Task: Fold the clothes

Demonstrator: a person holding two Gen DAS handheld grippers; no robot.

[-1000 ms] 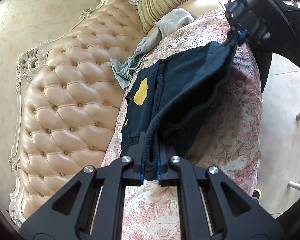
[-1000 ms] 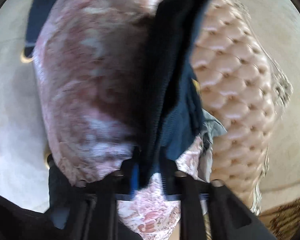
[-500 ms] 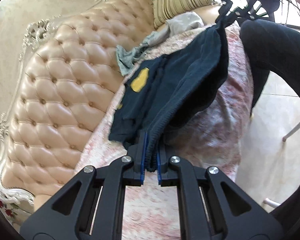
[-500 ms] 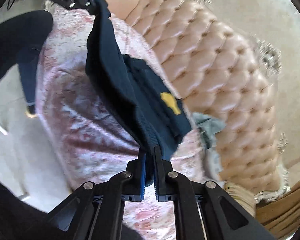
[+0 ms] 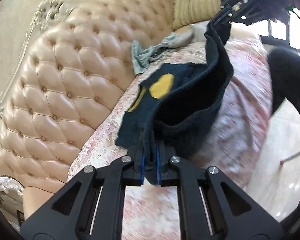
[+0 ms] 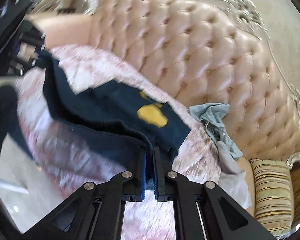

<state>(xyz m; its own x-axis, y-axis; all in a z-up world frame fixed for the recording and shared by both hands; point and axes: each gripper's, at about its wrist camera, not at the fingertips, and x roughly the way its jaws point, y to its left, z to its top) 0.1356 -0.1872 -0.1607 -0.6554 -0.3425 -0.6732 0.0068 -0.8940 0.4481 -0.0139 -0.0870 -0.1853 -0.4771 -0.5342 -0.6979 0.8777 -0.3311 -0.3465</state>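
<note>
A dark navy garment with a yellow print hangs stretched above the pink floral sofa seat. My left gripper is shut on one end of its ribbed hem. The right gripper shows at the top right of the left wrist view, pinching the other end. In the right wrist view my right gripper is shut on the navy garment, and the left gripper holds the far end at upper left. The garment's lower part sags onto the seat.
The tufted beige sofa back runs behind the seat. A crumpled grey-blue cloth lies against it, beside a striped cushion. A person's dark-clad leg stands at the seat's edge over pale floor.
Both grippers have risen and rolled, lifting the navy garment's hem off the seat and spreading it. The yellow print has come into fuller view.
</note>
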